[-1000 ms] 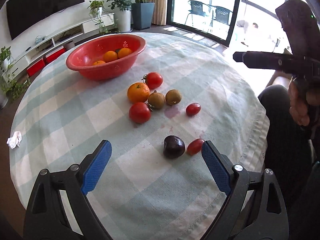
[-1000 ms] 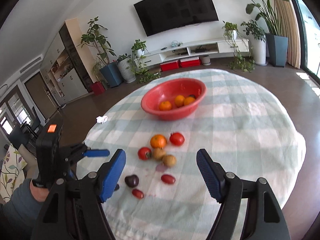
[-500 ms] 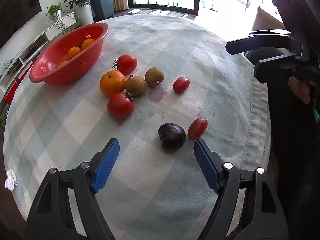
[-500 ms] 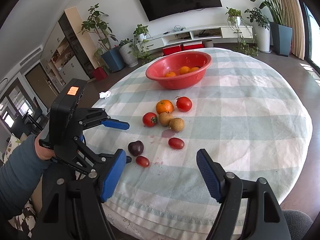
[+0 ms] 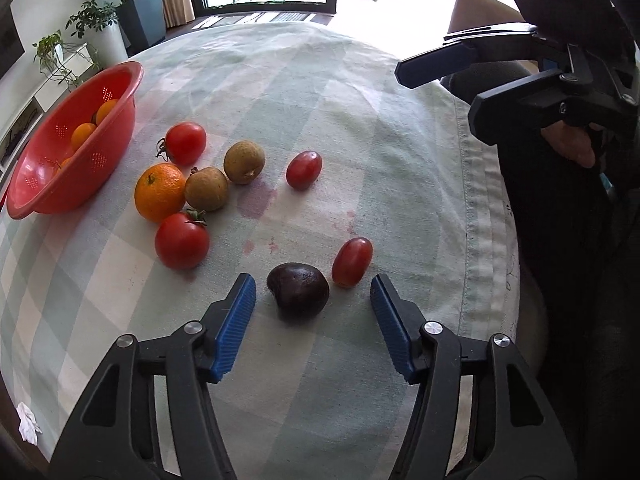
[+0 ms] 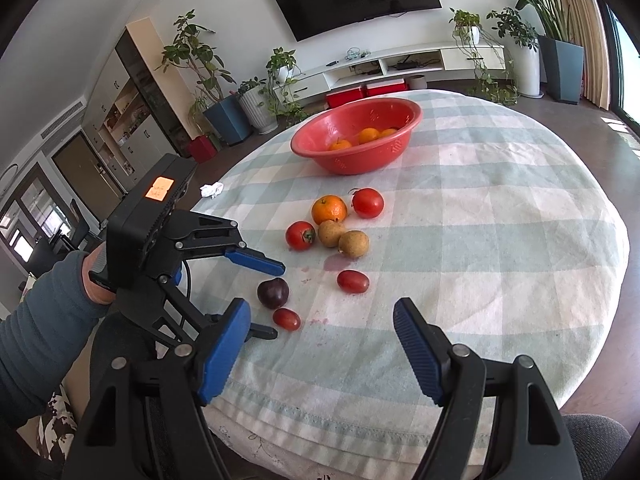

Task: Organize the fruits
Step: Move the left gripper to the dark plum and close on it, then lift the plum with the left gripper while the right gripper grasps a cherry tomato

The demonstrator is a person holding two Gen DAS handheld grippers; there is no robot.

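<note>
A dark purple plum (image 5: 298,289) lies on the checked tablecloth (image 5: 360,112), between the blue pads of my open left gripper (image 5: 313,298), not touched. A small red grape tomato (image 5: 352,261) lies just right of it. Further off lie another grape tomato (image 5: 304,169), two brown kiwis (image 5: 244,161), an orange (image 5: 160,191) and two red tomatoes (image 5: 182,240). A red bowl (image 5: 76,184) at the left holds oranges. My right gripper (image 6: 322,344) is open and empty above the table's near edge; the plum (image 6: 273,293) shows in its view too.
A crumpled white tissue (image 6: 212,189) lies near the table's left edge. Reddish stains mark the cloth near the kiwis (image 5: 256,202). The table edge drops off at the right (image 5: 484,240), beside the person's dark clothing.
My left gripper has moved forward and down over the table, so the plum now sits between its pads. The jaws have narrowed. My right gripper has come lower and closer to the table.
</note>
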